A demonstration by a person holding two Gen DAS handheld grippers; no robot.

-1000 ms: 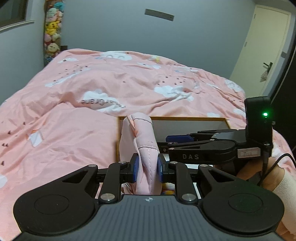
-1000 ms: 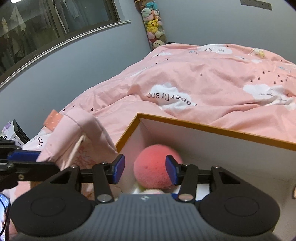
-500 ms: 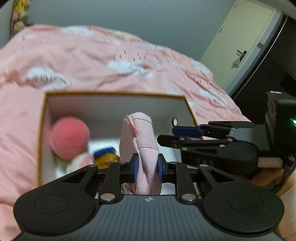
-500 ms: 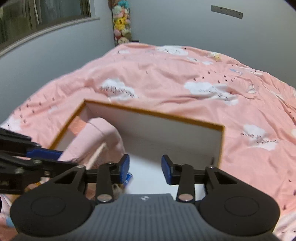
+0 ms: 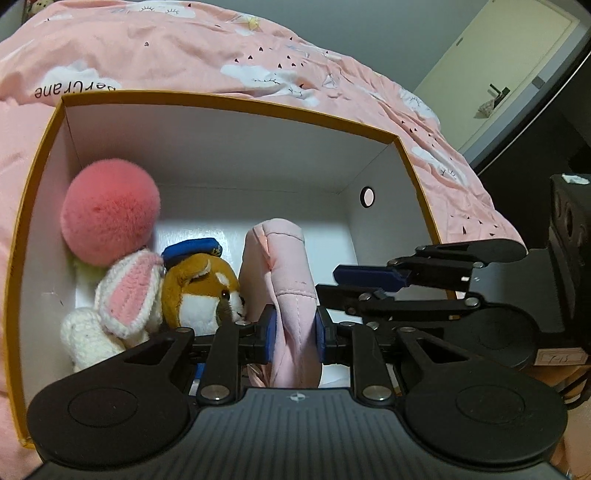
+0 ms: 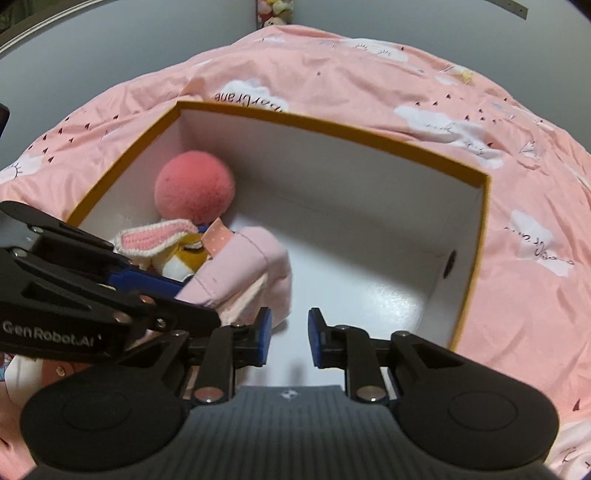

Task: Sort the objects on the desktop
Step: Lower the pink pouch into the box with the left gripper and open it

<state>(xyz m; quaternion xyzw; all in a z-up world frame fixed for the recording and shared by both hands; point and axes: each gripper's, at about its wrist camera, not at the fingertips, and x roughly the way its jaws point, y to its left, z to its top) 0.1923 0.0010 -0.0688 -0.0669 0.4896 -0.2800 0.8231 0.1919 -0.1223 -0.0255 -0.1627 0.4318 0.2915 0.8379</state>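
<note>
One open box (image 5: 229, 107), orange on the rim and white inside, sits on the bed. It holds four soft things. A fluffy pink ball (image 5: 110, 212) sits at the box's ten o'clock corner in the left wrist view. Just below it lies a crocheted white-and-pink rabbit (image 5: 122, 299), touching the ball. At the rabbit's three o'clock, pressed against it, is a brown-and-white plush dog (image 5: 201, 291) in a blue cap. The fourth is a pale pink fabric pouch (image 5: 284, 280), which leans against the dog's muzzle.

There are two grippers. The left gripper (image 5: 294, 334) has its blue-padded fingers clamped on the pouch, which stands up between them inside the box, near its middle. The right gripper (image 6: 290, 338) hangs over the bare white floor of the box; its fingers are a small way apart and closing, with nothing between them. The pouch lies just off its left finger, at ten o'clock.

The bed is covered by a pink quilt (image 6: 517, 236) printed with white clouds and small dark marks. Beyond it are grey walls, a cream door (image 5: 513, 70) at two o'clock in the left wrist view, and a column of plush toys (image 6: 275, 11) at twelve o'clock in the right wrist view.
</note>
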